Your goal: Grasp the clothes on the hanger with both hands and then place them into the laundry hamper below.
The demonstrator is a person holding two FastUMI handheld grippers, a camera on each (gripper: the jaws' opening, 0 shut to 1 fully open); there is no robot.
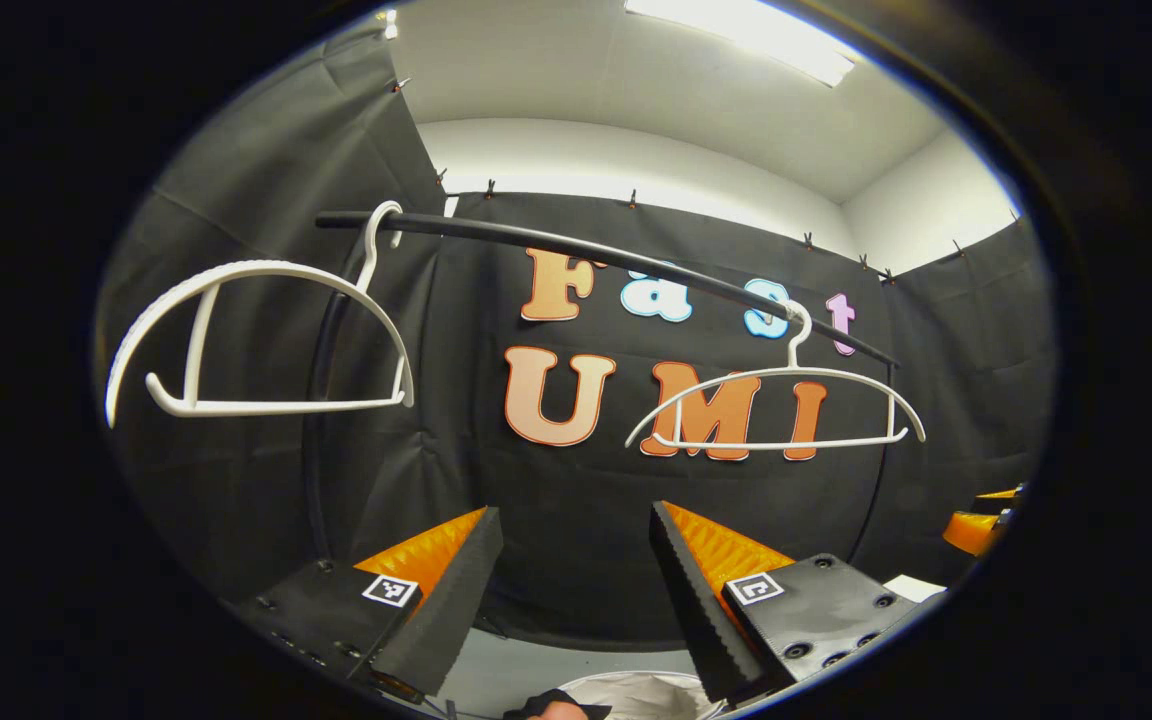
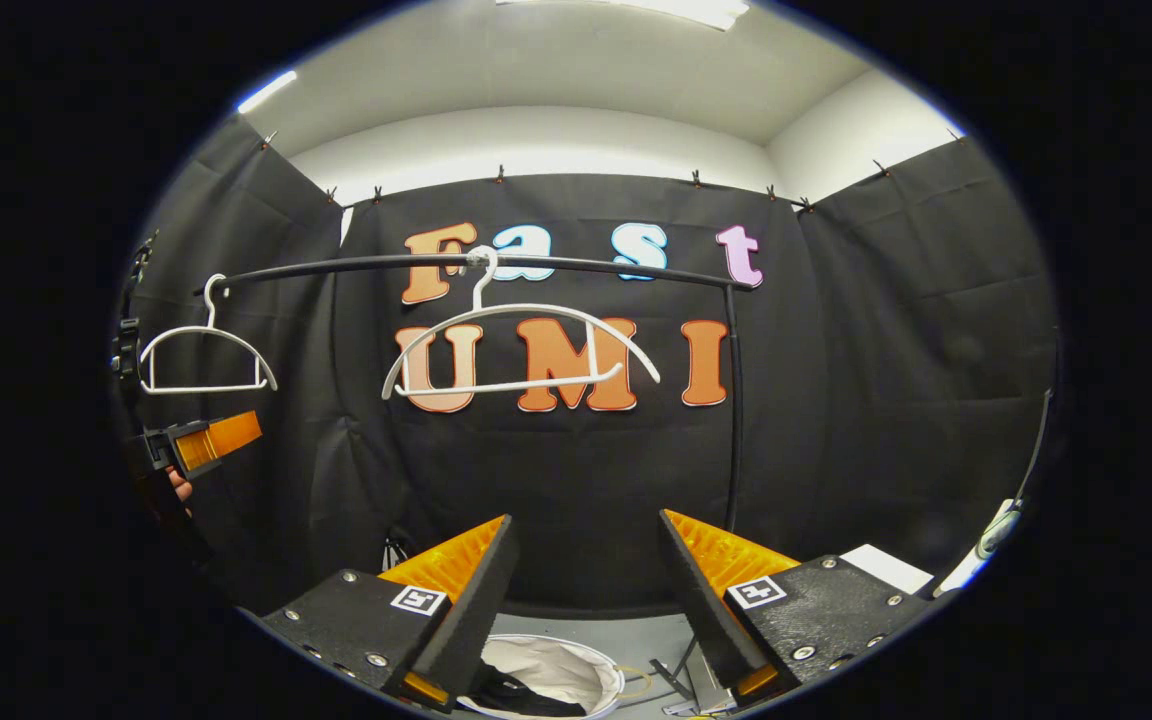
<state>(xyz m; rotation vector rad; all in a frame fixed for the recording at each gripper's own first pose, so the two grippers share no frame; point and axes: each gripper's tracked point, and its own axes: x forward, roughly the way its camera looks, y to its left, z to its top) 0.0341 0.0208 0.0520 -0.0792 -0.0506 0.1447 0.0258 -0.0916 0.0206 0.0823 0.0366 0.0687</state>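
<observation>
Evidently both hangers on the black rail [image 2: 496, 263] are bare: the near hanger [image 1: 256, 340] sits at about ten o'clock in the left gripper view and the far hanger [image 1: 776, 405] at about three o'clock, and neither carries any cloth. In the right gripper view the same two hang at nine and eleven o'clock.

The left gripper [image 1: 576, 590] is released, its jaws spread wide with nothing between them, pointing up toward the wall. The right gripper [image 2: 584, 590] is likewise spread and empty; in its view the left gripper juts in at nine o'clock, below the small hanger.

The laundry hamper [image 2: 608, 678] lies at six o'clock under the right gripper's fingers, a pale round rim with a white lining. Something dark lies inside it against the lining; I judge that to be the clothes [image 2: 521, 697], though too little shows to be sure. A sliver of the same pale rim peeks in at six o'clock in the left gripper view.

My reading is that the placing step is done and the task is at or near its end. If anything is left, the next move calls only for drawing both grippers back clear of the rail, keeping the spread fingers from snagging a hanger.
</observation>
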